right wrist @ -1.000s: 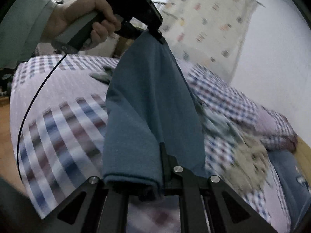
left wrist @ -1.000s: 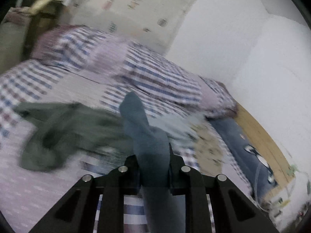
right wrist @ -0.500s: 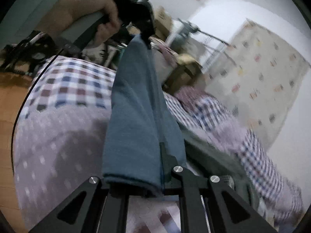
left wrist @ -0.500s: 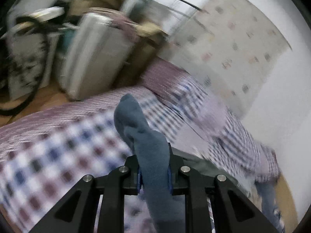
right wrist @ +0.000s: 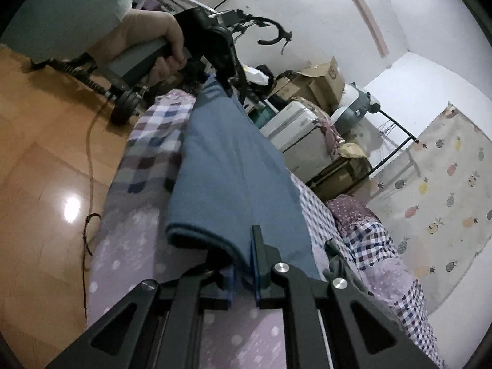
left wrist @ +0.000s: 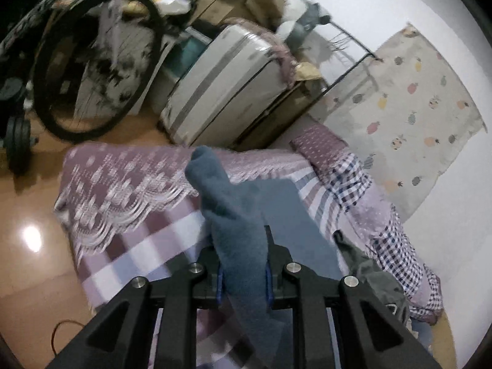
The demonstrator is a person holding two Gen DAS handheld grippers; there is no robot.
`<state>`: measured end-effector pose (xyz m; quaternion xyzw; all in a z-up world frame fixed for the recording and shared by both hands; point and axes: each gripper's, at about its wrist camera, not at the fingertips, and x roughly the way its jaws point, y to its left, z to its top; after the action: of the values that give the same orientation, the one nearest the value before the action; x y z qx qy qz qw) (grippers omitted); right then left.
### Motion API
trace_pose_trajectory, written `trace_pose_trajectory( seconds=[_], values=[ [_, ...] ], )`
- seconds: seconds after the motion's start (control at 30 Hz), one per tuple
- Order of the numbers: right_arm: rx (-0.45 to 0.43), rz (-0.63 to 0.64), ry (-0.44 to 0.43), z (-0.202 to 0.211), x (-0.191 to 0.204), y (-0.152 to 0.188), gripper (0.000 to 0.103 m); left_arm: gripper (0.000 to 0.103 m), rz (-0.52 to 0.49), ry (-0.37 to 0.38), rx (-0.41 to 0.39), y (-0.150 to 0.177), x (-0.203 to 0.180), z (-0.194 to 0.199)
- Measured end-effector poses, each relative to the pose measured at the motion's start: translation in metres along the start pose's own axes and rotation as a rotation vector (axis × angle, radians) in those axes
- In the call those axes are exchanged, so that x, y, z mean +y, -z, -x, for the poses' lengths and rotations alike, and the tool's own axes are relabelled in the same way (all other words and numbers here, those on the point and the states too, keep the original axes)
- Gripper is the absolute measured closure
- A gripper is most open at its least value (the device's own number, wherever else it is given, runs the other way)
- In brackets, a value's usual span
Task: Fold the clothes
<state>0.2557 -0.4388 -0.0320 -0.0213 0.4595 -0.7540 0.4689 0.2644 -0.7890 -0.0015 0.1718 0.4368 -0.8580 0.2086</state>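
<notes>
**Holding blue garment stretched over the bed**

Gripping the blue garment [left wrist: 243,246] w/ both grippers. My left gripper [left wrist: 243,272] is clamped on a bunched corner of the cloth; fabric pokes up past the jaws and hangs below them. My right gripper [right wrist: 244,273] is closed on another edge, cloth folded over the jaws, w/ the rest of the garment running away from it as a broad sheet.

In the right wrist view the far end of that sheet sits in the left gripper [right wrist: 227,83], held by my left hand [right wrist: 147,46]. So the garment spans between the two grippers, above the bed [right wrist: 138,153], near its foot-end corner. Can't tell if any part touches the cover.

Bed cover is purple/white checks w/ a dotted patch. A grey-green garment [left wrist: 369,270] lies crumpled on the bed, just beside the blue one. Beyond the bed: pale suitcase [left wrist: 221,83], cardboard boxes [right wrist: 319,83], bike wheel [left wrist: 92,77], pineapple-print cloth [left wrist: 409,98] on the wall. Wood floor [right wrist: 40,166] w/ a cable on it.
</notes>
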Motion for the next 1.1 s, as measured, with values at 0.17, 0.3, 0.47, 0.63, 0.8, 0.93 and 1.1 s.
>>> trace_pose_trajectory(
  seconds=[0.17, 0.3, 0.47, 0.63, 0.8, 0.93, 1.1],
  values=[
    [0.023, -0.043, -0.097, 0.024, 0.006, 0.012, 0.098, 0.052, 0.062, -0.178, -0.035, 0.001, 0.025, 0.015],
    [0.029, -0.077, -0.126, 0.053, 0.003, 0.027, 0.095, 0.033, 0.149, -0.251, -0.141, -0.005, 0.044, 0.057],
    [0.037, -0.208, -0.067, 0.092, -0.028, 0.050, 0.074, 0.019, 0.140, -0.206, -0.263, -0.006, 0.028, 0.114],
    [0.030, -0.375, 0.025, 0.143, -0.078, 0.075, 0.063, 0.018, 0.031, -0.108, -0.340, -0.002, -0.029, 0.164],
    [0.008, -0.532, 0.134, 0.206, -0.134, 0.102, 0.047, 0.011, -0.104, 0.005, -0.361, 0.006, -0.114, 0.200],
    [-0.019, -0.627, 0.240, 0.266, -0.180, 0.127, 0.032, 0.010, -0.196, 0.135, -0.363, 0.023, -0.191, 0.226],
    [-0.029, -0.737, 0.359, 0.343, -0.240, 0.160, 0.022, 0.006, -0.330, 0.247, -0.340, 0.068, -0.295, 0.247]
  ],
)
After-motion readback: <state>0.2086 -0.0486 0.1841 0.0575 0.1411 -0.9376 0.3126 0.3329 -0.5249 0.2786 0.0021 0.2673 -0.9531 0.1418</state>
